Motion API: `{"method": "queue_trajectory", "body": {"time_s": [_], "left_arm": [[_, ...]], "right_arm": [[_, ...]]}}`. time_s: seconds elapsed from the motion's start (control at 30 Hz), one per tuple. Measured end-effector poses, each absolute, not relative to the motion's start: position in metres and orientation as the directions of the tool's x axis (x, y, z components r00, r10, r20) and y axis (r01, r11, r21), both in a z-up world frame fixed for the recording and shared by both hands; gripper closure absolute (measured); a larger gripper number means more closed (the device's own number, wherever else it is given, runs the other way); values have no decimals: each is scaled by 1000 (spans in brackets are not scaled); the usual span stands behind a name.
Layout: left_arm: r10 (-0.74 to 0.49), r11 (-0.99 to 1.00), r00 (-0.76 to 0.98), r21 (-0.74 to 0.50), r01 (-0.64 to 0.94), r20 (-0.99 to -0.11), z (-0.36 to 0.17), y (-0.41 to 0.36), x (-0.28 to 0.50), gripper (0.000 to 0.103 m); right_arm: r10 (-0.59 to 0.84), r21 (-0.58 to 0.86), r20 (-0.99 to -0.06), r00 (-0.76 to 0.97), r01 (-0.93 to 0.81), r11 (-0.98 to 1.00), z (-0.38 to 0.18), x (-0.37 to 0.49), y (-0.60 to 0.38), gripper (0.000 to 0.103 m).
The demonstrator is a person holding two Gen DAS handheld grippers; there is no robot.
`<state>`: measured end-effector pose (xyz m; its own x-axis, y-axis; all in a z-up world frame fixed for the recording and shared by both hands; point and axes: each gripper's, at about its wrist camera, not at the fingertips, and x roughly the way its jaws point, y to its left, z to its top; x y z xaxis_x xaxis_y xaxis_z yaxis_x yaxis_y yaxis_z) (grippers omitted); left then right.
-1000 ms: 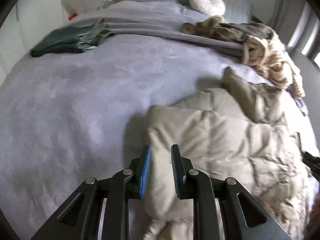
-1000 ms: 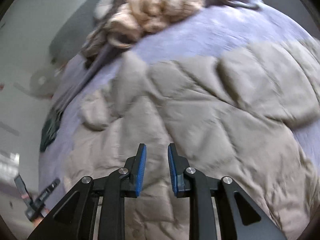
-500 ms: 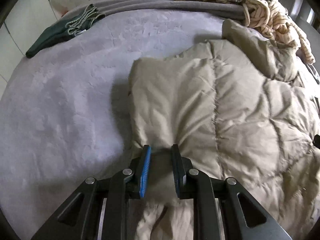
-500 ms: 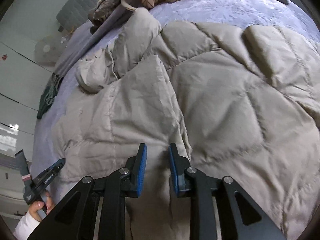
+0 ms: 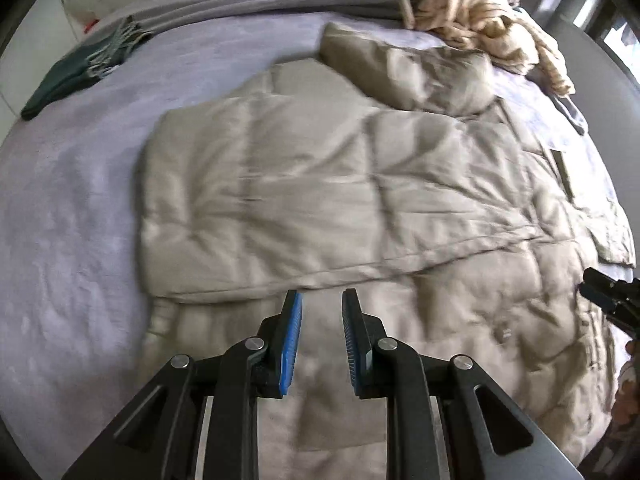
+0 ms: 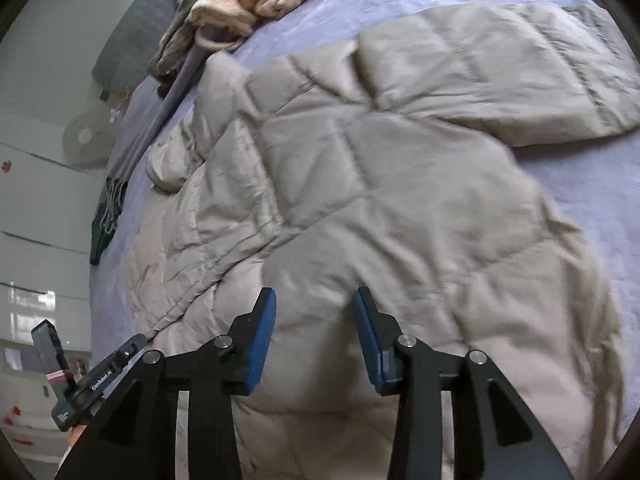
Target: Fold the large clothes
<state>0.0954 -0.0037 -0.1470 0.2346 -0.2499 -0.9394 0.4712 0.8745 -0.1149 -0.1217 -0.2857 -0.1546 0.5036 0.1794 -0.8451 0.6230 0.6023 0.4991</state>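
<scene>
The beige puffer jacket (image 5: 360,200) lies spread on the lilac bedspread (image 5: 68,216), one sleeve already folded across its body. To fold well, each gripper should bite a hem edge, not the padding. The left gripper (image 5: 320,340) hangs narrowly parted and empty; the right gripper (image 6: 314,340) has just been opening, nothing pinched. The jacket's near hem is cut off below both views.

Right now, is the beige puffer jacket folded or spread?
Partly folded: the puffer jacket has one sleeve laid across its body; the other sleeve lies outstretched.
</scene>
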Motion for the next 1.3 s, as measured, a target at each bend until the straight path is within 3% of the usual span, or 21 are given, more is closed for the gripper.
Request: {"method": "queue_trajectory", "body": {"time_s": [0.33, 0.37, 0.4, 0.43, 0.67, 0.73, 0.87, 0.93, 1.3], "left_arm": [[-240, 827, 184, -101, 553, -953, -155, -86, 62, 80], [-236, 822, 183, -96, 561, -954, -156, -95, 59, 71], [-234, 819, 182, -94, 566, -955, -156, -100, 57, 51], [-227, 821, 189, -83, 564, -955, -155, -108, 54, 0], [-225, 802, 230, -46, 596, -947, -145, -154, 40, 1], [-226, 801, 220, -52, 596, -949, -146, -164, 38, 1], [-228, 800, 190, -73, 595, -955, -149, -180, 32, 1], [-229, 804, 197, -71, 591, -953, -147, -185, 30, 1], [-226, 817, 206, -71, 572, -952, -148, -201, 29, 1]], "right_arm": [[92, 490, -846, 525, 698, 523, -147, -180, -363, 51], [83, 489, -846, 526, 706, 512, -147, -187, -373, 50], [78, 489, -847, 527, 712, 505, -147, -192, -380, 46], [68, 489, -847, 527, 721, 491, -147, -199, -390, 43], [11, 502, -840, 543, 770, 394, -149, -238, -451, 32], [4, 522, -832, 555, 780, 345, -152, -250, -470, 20], [-16, 585, -799, 601, 782, 216, -161, -275, -504, 20], [-40, 611, -780, 625, 774, 166, -165, -284, -517, 1], [-71, 740, -670, 739, 672, 24, -180, -293, -576, 0]]}}
